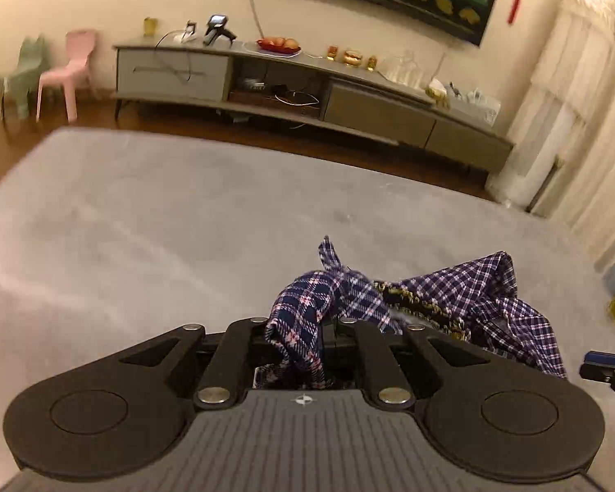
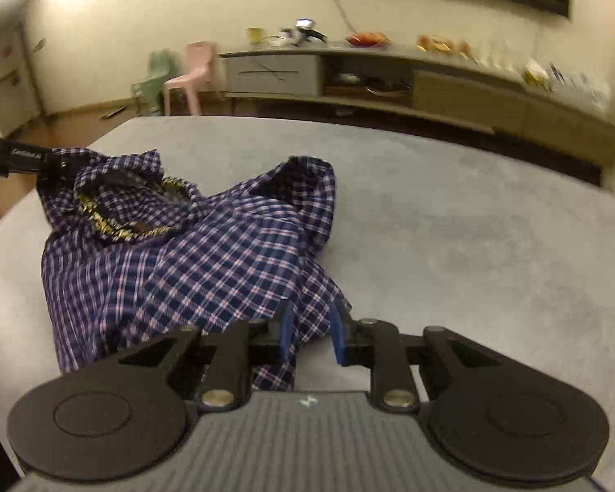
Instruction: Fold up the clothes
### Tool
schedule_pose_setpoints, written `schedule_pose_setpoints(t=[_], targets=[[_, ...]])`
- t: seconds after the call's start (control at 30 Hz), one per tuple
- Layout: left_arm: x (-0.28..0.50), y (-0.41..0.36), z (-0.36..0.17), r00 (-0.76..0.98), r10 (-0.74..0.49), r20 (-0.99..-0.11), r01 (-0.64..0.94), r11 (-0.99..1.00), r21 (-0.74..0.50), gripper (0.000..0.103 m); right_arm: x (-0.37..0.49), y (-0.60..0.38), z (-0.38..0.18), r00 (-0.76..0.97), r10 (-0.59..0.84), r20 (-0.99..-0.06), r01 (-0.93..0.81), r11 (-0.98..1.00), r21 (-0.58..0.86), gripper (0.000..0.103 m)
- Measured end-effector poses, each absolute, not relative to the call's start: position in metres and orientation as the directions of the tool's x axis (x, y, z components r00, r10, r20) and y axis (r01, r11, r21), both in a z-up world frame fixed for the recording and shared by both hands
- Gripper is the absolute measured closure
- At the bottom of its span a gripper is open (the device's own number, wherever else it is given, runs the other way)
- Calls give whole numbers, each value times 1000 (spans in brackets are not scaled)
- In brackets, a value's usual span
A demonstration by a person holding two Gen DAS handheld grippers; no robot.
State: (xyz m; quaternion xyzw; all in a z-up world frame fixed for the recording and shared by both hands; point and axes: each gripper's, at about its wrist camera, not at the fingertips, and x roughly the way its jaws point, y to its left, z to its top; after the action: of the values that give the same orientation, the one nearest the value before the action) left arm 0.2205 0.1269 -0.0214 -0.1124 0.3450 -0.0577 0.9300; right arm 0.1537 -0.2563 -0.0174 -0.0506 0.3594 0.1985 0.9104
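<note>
Left gripper clamps bunched plaid shirt at lower centre; right gripper, jaws parted around a hem, should close before spreading it flat.

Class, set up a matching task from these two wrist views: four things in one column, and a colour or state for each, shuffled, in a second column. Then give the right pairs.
Things:
1. plaid garment
2. small chair
3. left tongs
4. right tongs

States or colours:
A. open, blue pads either side of a fabric edge
B. pink, standing on the floor by the wall
C. crumpled on the grey surface
D. shut on a bunch of cloth

Pairs: 1-C, 2-B, 3-D, 4-A
</note>
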Motion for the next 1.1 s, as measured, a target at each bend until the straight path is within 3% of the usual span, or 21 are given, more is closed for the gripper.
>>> schedule_pose_setpoints(t=[0.03, 0.1, 0.2, 0.3, 0.37, 0.4, 0.43, 0.47, 0.5, 0.6, 0.73, 0.87, 0.97, 1.07, 1.1], targets=[[216, 132, -23, 766, -191, -614, 27, 964, -266, 92, 155, -251, -13, 685, 331, -649, -419, 908, 20, 77], [216, 142, -23, 779, -201, -594, 29, 958, -285, 92, 164, -234, -4, 725, 327, -606, -458, 886, -69, 49], [211, 146, -25, 792, -205, -576, 45, 959, -279, 92, 197, -206, -8, 761, 287, -582, -489, 843, -224, 33], [199, 144, -21, 808, -217, -548, 86, 963, -255, 92, 246, -180, -29, 771, 222, -597, -498, 794, -349, 21], [192, 139, -20, 816, -216, -536, 112, 969, -219, 92, 288, -171, -54, 737, 196, -648, -516, 781, -351, 21], [189, 137, -20, 818, -211, -534, 122, 973, -197, 92, 309, -167, -66, 716, 183, -673, -526, 776, -348, 29], [186, 135, -20, 821, -206, -533, 131, 976, -175, 92, 325, -165, -73, 682, 202, -703, -541, 786, -300, 42], [183, 133, -20, 824, -199, -531, 138, 979, -152, 92, 339, -164, -79, 644, 229, -730, -554, 797, -239, 91], [180, 132, -18, 829, -192, -525, 143, 981, -132, 92, 336, -170, -68, 645, 280, -711, -551, 815, -179, 100], [164, 139, -1, 868, -186, -460, 148, 982, -118, 92, 317, -195, -22, 673, 434, -599, -536, 844, 8, 100], [138, 164, 65, 933, -225, -280, 169, 963, -210, 92, 254, -242, 78, 748, 544, -380, -546, 830, 112, 101], [116, 181, 150, 956, -283, -72, 250, 921, -300, 92, 195, -291, 176, 792, 594, -144, -564, 801, 201, 101], [117, 175, 207, 944, -329, 20, 320, 898, -301, 92, 186, -322, 216, 823, 565, -57, -537, 808, 244, 101], [158, 149, 228, 957, -288, -41, 270, 932, -243, 92, 221, -319, 155, 850, 476, -223, -424, 872, 245, 101], [187, 138, 219, 956, -269, -118, 237, 943, -232, 92, 233, -317, 132, 851, 442, -282, -384, 892, 239, 101]])
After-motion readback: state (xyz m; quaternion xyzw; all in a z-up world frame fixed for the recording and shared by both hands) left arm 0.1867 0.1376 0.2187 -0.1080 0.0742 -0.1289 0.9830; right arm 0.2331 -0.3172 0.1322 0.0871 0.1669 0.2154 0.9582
